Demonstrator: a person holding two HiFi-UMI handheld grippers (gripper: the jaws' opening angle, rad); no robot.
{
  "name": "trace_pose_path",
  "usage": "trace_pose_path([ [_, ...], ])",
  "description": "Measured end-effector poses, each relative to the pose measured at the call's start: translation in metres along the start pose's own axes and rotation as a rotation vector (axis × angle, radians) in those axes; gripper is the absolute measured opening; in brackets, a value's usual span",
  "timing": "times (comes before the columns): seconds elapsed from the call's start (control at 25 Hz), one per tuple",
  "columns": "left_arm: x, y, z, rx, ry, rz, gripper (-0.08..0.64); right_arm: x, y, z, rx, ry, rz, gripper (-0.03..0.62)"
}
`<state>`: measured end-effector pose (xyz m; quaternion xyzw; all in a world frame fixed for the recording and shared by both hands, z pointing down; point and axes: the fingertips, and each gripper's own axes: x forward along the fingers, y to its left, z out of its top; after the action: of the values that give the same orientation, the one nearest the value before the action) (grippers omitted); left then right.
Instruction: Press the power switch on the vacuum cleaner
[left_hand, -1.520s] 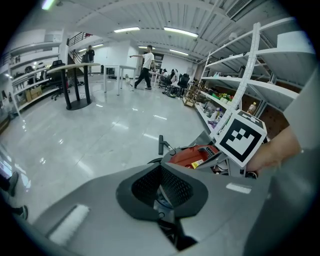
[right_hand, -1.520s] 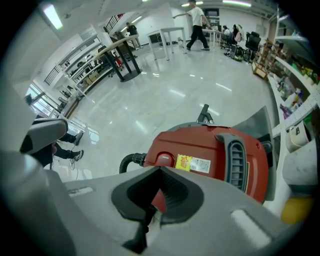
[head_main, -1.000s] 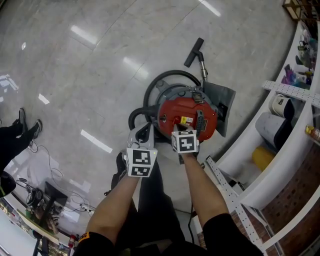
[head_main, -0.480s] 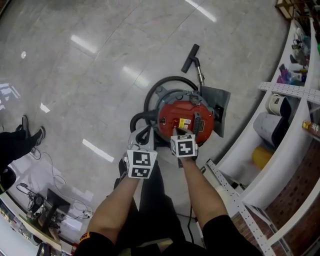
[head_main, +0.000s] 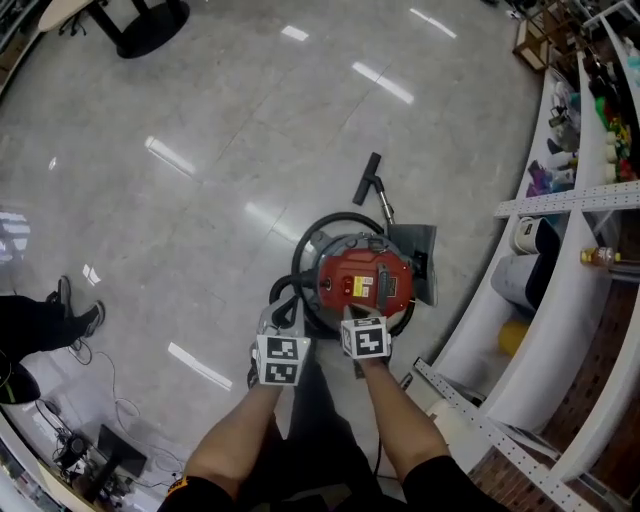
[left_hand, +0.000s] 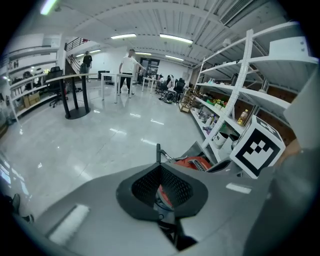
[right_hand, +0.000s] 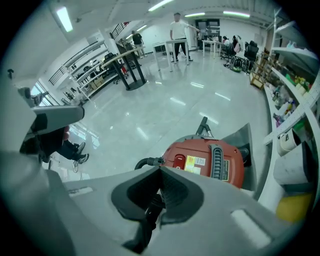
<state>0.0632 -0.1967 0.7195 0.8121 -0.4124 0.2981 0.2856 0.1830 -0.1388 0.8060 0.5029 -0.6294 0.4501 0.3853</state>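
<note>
Looking down on a glossy pale stone floor (head_main: 200, 150) in a large hall, with white shelves (head_main: 570, 197) along the right. The red vacuum cleaner (head_main: 365, 283) sits on the floor beside the shelves, ahead of and below both grippers. Right gripper (right_hand: 160, 168): jaws together, empty, clear of the vacuum top, aimed toward its red button (right_hand: 179, 161). Left gripper (left_hand: 160, 166): jaws together, empty, left of the vacuum.

large open lab-type hall: polished grey floor (right_hand: 165, 115) ahead of the right gripper (right_hand: 160, 170), stocked white metal shelving (head_main: 565, 199) to its right, standing tables (right_hand: 131, 62), office chairs (right_hand: 245, 52), ceiling strip lights (right_hand: 65, 19) far ahead.
</note>
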Motion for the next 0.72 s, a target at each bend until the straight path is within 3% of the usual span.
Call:
trace_pose_path([
  [0.28, -0.051, 0.005, 0.016, 0.007, -0.037, -0.027, 0.015, -0.064, 0.028, 0.02, 0.038, -0.133, -0.006, -0.008],
  [0.72, -0.165, -0.015, 0.002, 0.04, -0.084, -0.111, 0.015, -0.188, 0.085, 0.022, 0.093, -0.393, -0.038, -0.008],
])
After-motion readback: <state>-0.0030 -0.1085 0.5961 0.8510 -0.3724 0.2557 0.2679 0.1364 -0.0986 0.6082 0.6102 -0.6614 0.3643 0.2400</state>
